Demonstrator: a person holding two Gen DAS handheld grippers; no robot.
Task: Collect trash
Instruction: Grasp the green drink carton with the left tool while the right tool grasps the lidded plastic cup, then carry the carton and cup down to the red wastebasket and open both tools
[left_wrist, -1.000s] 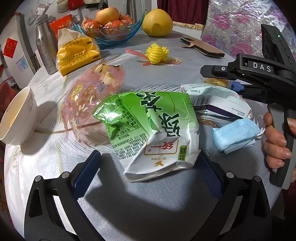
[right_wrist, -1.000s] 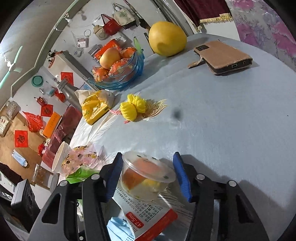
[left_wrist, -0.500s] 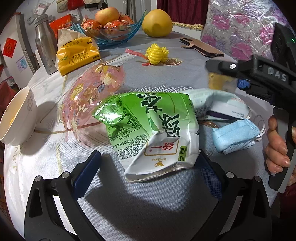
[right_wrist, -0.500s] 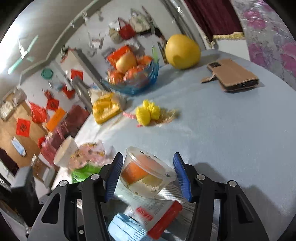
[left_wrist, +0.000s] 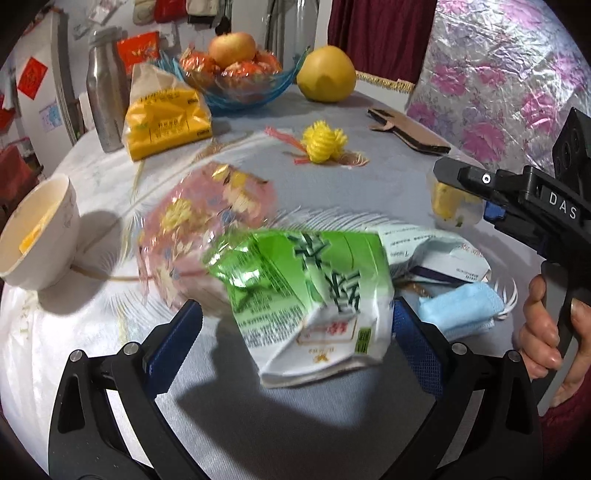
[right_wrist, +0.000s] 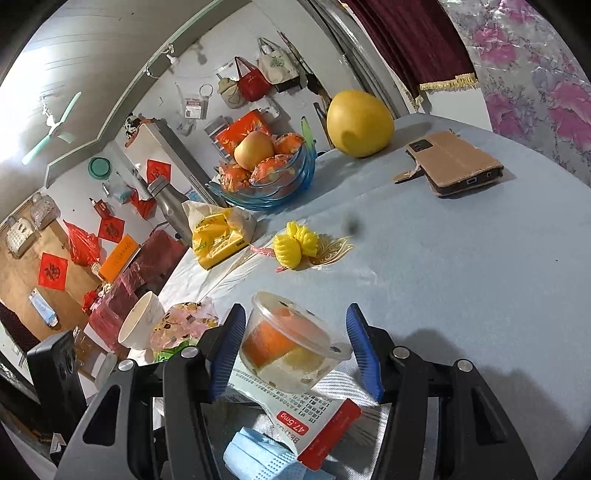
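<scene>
Right gripper (right_wrist: 295, 349): jaws about half open, with a clear plastic cup (right_wrist: 291, 345) between the blue pads. The cup has a lid and holds orange and pale contents. Its left wall sits against or very near the left pad; a gap shows beside the right pad, so a firm grip cannot be confirmed. In the left wrist view the cup (left_wrist: 456, 201) appears raised clear of the litter under it, carried at the gripper's tip, with a hand (left_wrist: 546, 332) on the handle at the tabletop's right edge.

Left gripper (left_wrist: 295, 332): jaws wide, either side of a crumpled green drink carton (left_wrist: 310, 291). The right pad lies against the carton's edge; the left pad stands apart from it. The carton is blurred, and whether it rests on the cloth cannot be told.

Litter near the front edge of the tabletop (right_wrist: 461, 258): a torn white medicine packet (right_wrist: 314, 417) with a red end, directly beneath the cup, and a blue face mask (right_wrist: 258, 458) nearer still, partly under the packet. A pink patterned wrapper (left_wrist: 199, 229) lies just behind the carton, touching it.

Other items: a white bowl (left_wrist: 37, 232) at the left edge; a yellow packet (left_wrist: 166, 118) and steel flask (left_wrist: 105, 92) toward the far left; a blue fruit dish (right_wrist: 273, 177) and large yellow fruit (right_wrist: 358, 123) at the far edge; a yellow knotted ornament (right_wrist: 295, 243) mid-table; a brown phone case (right_wrist: 454, 162) toward the far right.
</scene>
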